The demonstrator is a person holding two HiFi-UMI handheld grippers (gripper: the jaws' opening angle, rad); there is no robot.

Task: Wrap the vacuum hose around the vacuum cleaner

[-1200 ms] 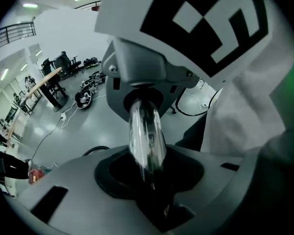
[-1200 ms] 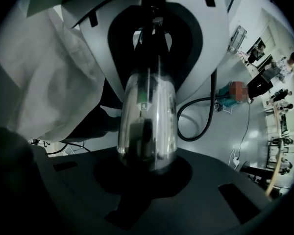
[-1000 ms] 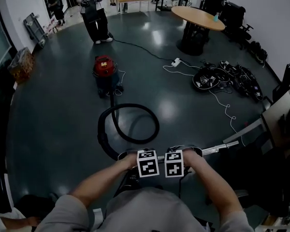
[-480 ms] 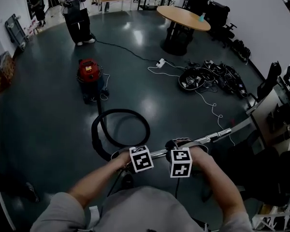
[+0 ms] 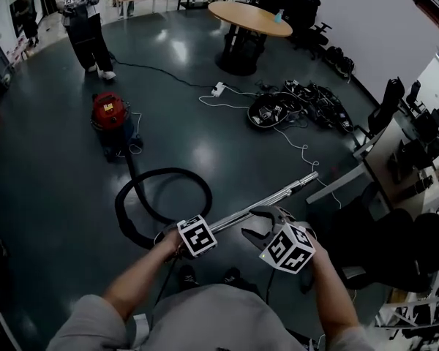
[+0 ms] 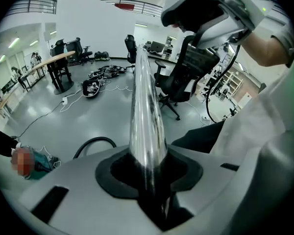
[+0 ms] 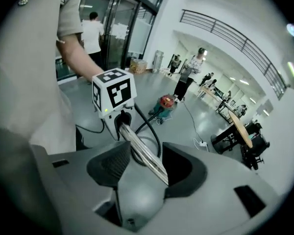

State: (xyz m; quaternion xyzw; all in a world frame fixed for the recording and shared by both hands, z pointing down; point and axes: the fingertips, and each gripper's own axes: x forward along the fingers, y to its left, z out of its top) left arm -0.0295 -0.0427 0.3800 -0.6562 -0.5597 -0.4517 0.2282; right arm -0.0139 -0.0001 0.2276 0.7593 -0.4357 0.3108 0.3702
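Our left gripper (image 5: 174,247) is clamped on the near end of the metal tube (image 5: 267,198), which slants away to the right above the floor (image 5: 205,152). Our right gripper (image 5: 257,225) hangs just over it. Its jaws have just been opening and stand apart, with the tube in the gap but untouched. The black hose (image 5: 164,171) loops on the floor between us and the red vacuum cleaner (image 5: 108,114), far left.
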